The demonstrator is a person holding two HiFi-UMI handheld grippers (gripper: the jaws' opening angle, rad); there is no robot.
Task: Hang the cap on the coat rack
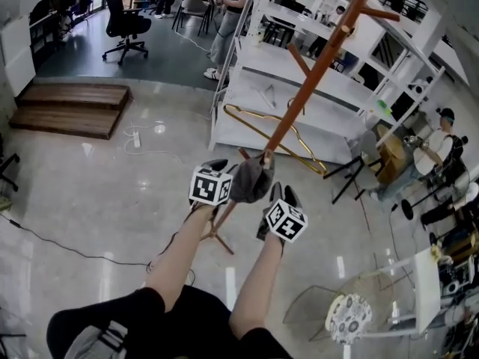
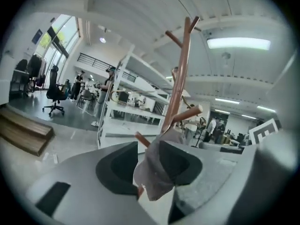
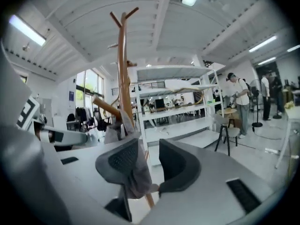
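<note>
A grey cap (image 1: pixel 251 182) hangs low on the brown wooden coat rack (image 1: pixel 314 73), its top against the pole by a short peg. My left gripper (image 1: pixel 223 167) is at the cap's left and my right gripper (image 1: pixel 281 194) at its lower right. In the left gripper view the cap (image 2: pixel 157 172) droops between the spread jaws of the left gripper (image 2: pixel 149 165), below the rack (image 2: pixel 180 78). In the right gripper view the cap (image 3: pixel 136 177) drapes past the left pad, and the right gripper (image 3: pixel 149 161) shows a gap between its pads. Both grippers are open.
White shelving (image 1: pixel 299 88) stands right behind the rack, with a gold wire hanger (image 1: pixel 299 144) at its foot. A wooden step (image 1: pixel 67 107) and an office chair (image 1: pixel 123 21) are at the left. A seated person (image 1: pixel 441 152), stools and a patterned seat (image 1: pixel 348 316) are at the right. A cable (image 1: pixel 60 245) runs across the floor.
</note>
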